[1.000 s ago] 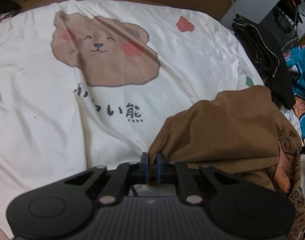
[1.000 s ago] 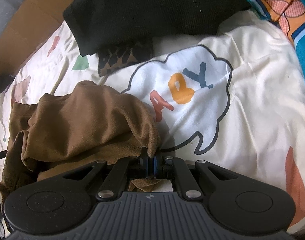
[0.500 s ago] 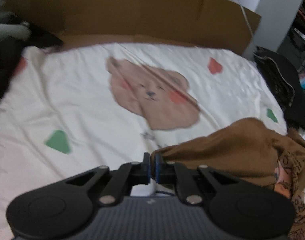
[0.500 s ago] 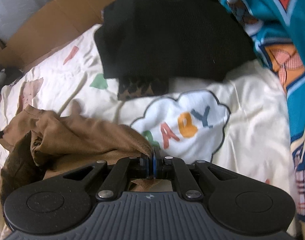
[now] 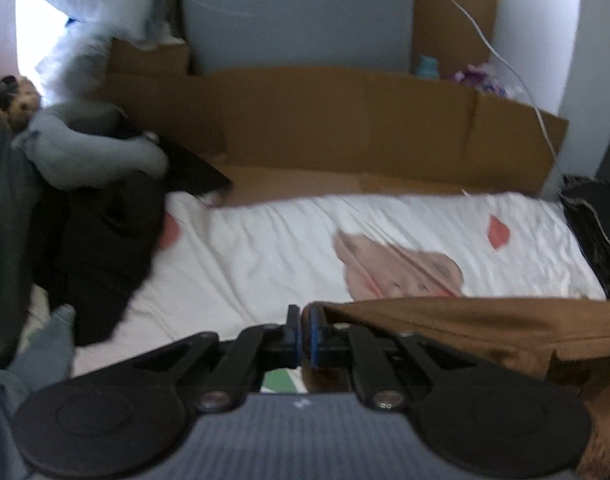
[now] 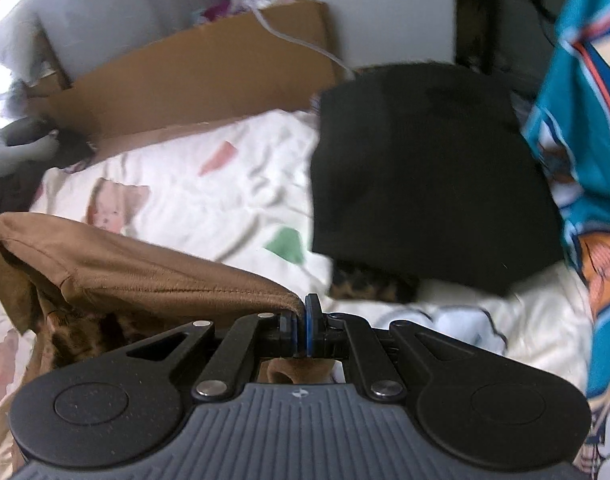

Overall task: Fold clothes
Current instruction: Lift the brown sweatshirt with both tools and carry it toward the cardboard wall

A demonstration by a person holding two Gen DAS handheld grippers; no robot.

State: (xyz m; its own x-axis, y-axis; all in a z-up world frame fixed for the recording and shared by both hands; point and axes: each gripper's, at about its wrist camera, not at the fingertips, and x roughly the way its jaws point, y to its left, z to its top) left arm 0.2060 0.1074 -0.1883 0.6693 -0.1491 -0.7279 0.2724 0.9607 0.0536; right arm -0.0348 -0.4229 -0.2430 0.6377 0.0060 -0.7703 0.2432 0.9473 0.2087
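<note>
Above the printed bedsheet [image 5: 265,248], brown garment [image 6: 153,276] stretched taut, left claw [image 5: 303,320] and right claw [image 6: 301,316] pinching its edge (both clamped).

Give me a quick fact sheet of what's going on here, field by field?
left gripper: shut on one corner of the brown garment
right gripper: shut on another corner of it
garment state: stretched between both grippers, raised off the bedsheet
bedsheet: cream, bear print
folded stack: black garment over a leopard-print one
behind bed: cardboard
</note>
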